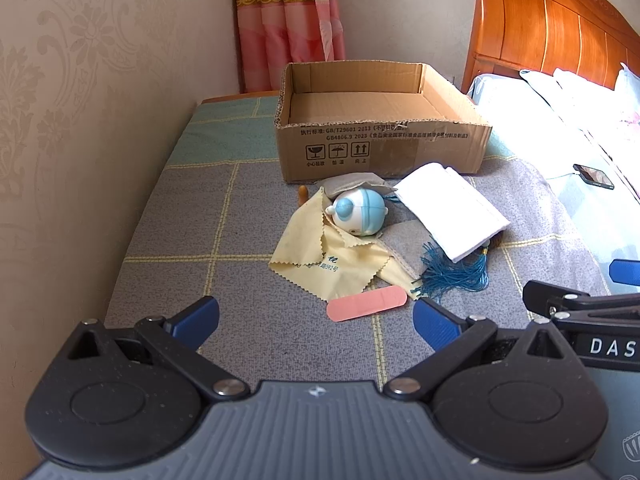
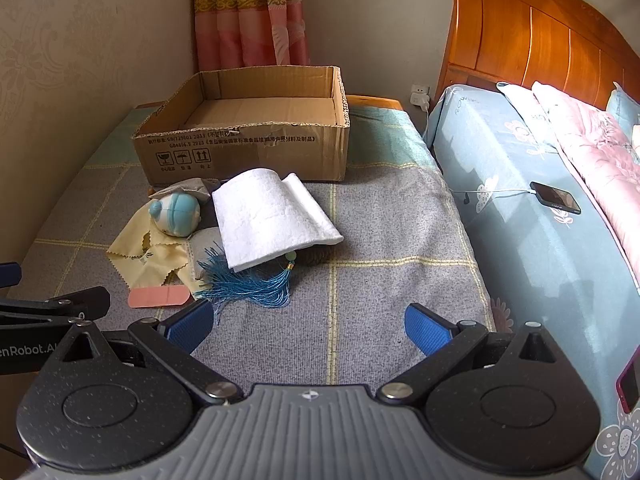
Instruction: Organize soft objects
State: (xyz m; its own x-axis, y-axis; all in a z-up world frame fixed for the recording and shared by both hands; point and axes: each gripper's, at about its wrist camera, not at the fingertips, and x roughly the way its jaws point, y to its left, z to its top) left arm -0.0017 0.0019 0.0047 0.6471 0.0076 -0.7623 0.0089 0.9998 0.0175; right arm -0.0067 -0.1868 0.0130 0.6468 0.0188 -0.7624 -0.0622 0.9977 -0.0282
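Observation:
An open, empty cardboard box [image 1: 380, 136] [image 2: 248, 152] stands at the back of a grey checked mat. In front of it lies a pile: a folded white towel [image 1: 452, 208] [image 2: 272, 216], a blue-white round toy [image 1: 360, 214] [image 2: 176, 214], a yellow cloth [image 1: 332, 260] [image 2: 148, 256], a grey pouch [image 1: 352, 182] [image 2: 192, 190], a blue tassel [image 1: 456, 272] [image 2: 248, 280] and a pink plaster [image 1: 366, 303] [image 2: 159, 297]. My left gripper [image 1: 316, 322] is open and empty just short of the plaster. My right gripper [image 2: 308, 328] is open and empty, to the right of the tassel.
A wallpapered wall runs along the left. A bed with blue sheet [image 2: 520, 208] and wooden headboard [image 2: 540, 40] lies on the right, with a phone [image 2: 556, 198] [image 1: 594, 176] on it. A curtain [image 1: 288, 12] hangs behind the box. A small orange object [image 1: 303, 193] lies by the box.

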